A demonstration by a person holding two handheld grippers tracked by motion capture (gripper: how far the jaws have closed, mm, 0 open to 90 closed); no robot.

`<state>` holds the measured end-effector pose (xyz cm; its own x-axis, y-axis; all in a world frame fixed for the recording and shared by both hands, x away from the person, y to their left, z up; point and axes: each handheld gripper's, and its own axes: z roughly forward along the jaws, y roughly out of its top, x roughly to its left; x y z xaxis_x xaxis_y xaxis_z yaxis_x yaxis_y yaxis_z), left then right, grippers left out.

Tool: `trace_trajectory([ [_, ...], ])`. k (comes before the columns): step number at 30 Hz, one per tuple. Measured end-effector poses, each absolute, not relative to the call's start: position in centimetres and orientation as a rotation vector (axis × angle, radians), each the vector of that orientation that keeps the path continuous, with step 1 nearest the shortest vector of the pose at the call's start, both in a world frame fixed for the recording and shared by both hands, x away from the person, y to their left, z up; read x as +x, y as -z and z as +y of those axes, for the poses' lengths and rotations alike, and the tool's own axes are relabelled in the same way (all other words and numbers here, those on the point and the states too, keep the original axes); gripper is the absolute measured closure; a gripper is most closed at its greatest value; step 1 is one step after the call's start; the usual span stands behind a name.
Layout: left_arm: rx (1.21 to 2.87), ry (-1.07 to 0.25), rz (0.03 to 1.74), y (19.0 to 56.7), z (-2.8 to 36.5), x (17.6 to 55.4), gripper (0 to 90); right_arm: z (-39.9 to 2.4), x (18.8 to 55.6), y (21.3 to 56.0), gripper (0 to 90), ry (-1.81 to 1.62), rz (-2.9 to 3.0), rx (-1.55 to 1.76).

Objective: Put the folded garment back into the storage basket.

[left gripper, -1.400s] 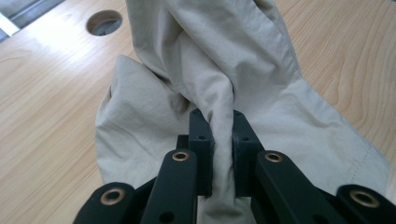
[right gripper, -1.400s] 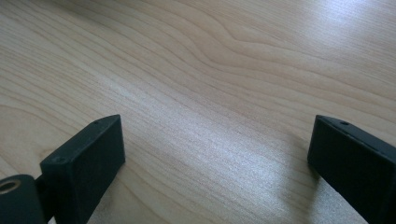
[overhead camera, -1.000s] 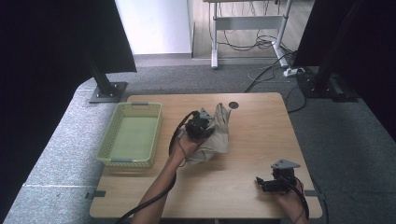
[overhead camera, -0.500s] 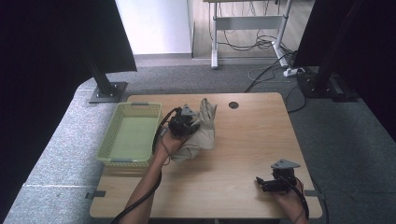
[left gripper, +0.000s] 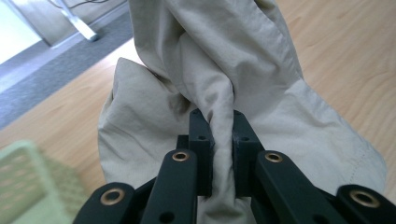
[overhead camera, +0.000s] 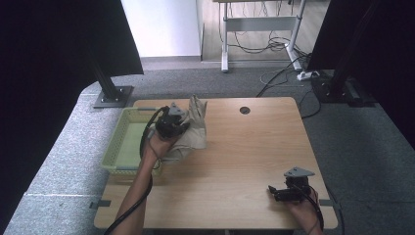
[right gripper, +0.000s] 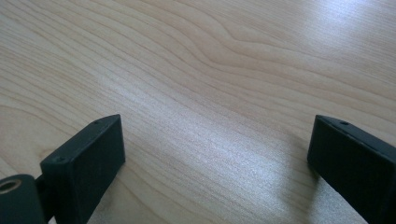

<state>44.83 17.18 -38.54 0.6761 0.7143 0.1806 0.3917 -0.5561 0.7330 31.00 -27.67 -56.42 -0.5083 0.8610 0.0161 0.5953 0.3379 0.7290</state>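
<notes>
Grey carpet floor (overhead camera: pixel 58 161) surrounds the wooden table (overhead camera: pixel 235 161); black screens (overhead camera: pixel 49 44) behind.

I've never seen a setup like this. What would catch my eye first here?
Most likely the crumpled beige cloth, bunched and pinched in the left claw, held at the left of the wooden table right beside a pale green basket. Next, the right claw near the table's front right corner, jaws wide apart over bare wood with nothing between them.

No readable text, no labels, no brands, no numbers, no signs anywhere
</notes>
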Motion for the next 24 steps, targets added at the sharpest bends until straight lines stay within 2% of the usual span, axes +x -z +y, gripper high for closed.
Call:
trace_trajectory([
  [4,2.214,-0.639,0.852,38.3,18.1,44.9,82.1,-27.7,31.0,56.4,3.7,-0.979,2.235,1.286],
  [5,2.215,-0.681,0.862,38.1,19.9,45.0,82.1,-27.7,31.0,56.4,3.7,-0.979,2.235,1.286],
  [9,2.208,-0.706,0.889,38.2,21.4,45.2,82.0,-27.7,31.0,56.4,3.7,-0.979,2.235,1.286],
  [11,2.200,-0.739,0.933,38.3,23.5,45.4,81.9,-27.7,31.0,56.4,3.7,-0.979,2.235,1.286],
  [24,2.189,-0.765,1.036,39.8,29.5,45.8,81.7,-27.6,31.0,56.4,3.6,-0.976,2.228,1.295],
])
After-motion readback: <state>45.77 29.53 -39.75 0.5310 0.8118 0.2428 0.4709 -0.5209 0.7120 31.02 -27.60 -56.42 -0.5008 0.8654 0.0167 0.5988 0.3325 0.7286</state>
